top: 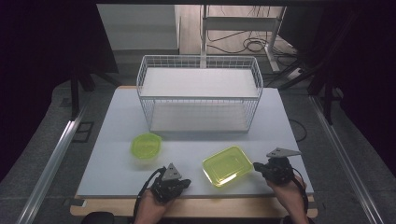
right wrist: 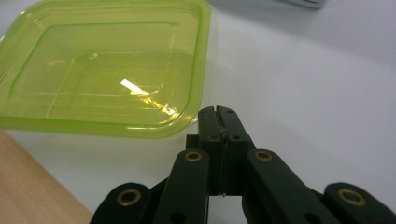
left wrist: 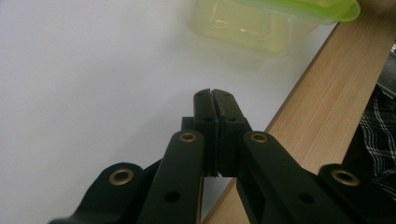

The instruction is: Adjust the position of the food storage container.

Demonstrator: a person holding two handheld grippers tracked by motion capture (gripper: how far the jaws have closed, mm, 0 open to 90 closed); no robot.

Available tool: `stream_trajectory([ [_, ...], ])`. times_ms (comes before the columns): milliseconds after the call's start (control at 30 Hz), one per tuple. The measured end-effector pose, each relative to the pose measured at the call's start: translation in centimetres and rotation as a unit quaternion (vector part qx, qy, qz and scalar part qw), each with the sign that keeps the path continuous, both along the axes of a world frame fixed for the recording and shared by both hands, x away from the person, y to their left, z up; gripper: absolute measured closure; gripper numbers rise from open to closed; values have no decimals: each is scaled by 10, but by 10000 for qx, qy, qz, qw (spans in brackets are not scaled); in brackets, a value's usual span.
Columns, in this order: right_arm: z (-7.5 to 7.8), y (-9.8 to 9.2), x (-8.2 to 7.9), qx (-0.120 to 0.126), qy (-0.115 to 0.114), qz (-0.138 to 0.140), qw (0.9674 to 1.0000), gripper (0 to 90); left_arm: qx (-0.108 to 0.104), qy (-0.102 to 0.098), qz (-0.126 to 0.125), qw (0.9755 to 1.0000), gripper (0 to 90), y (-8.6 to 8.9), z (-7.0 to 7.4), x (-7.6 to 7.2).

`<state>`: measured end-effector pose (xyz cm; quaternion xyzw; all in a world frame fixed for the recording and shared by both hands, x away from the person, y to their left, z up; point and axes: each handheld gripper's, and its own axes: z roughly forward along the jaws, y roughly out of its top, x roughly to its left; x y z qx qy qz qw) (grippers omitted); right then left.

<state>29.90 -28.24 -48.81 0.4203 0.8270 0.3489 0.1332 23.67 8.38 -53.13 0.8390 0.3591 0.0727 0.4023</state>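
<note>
1. Rectangular green container (top: 227, 165) sits lidded near the white table's (top: 116, 140) front edge, between both grippers.
2. Behind stand a wire basket (top: 200, 93) and a round green bowl (top: 146, 145).
3. Left gripper (left wrist: 214, 94) and right gripper (right wrist: 218, 112) are both pressed together, holding nothing; the right is just beside the container.

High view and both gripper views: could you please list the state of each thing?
Rectangular container: lid on, upright on the table, not held.
Round container: lid on, upright, untouched.
Wire rack: upright, both shelves bare.
Left hand-held gripper: shut, holding nothing.
Right hand-held gripper: shut, holding nothing.
</note>
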Motion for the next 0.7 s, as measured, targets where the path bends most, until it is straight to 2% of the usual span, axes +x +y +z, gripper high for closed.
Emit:
stream_trajectory([
  [167,-2,14,-4,120,108,215,9996,891,19,18,43,10000,894,2,0,1],
  [333,-4,30,-5,220,183,457,9985,890,21,8,242,9997,894,12,4,3],
  [533,-7,51,-7,271,279,752,9964,888,125,68,351,9993,883,27,7,5],
  [700,-11,68,-8,193,421,1003,9939,885,319,-5,556,9979,876,42,11,3],
])
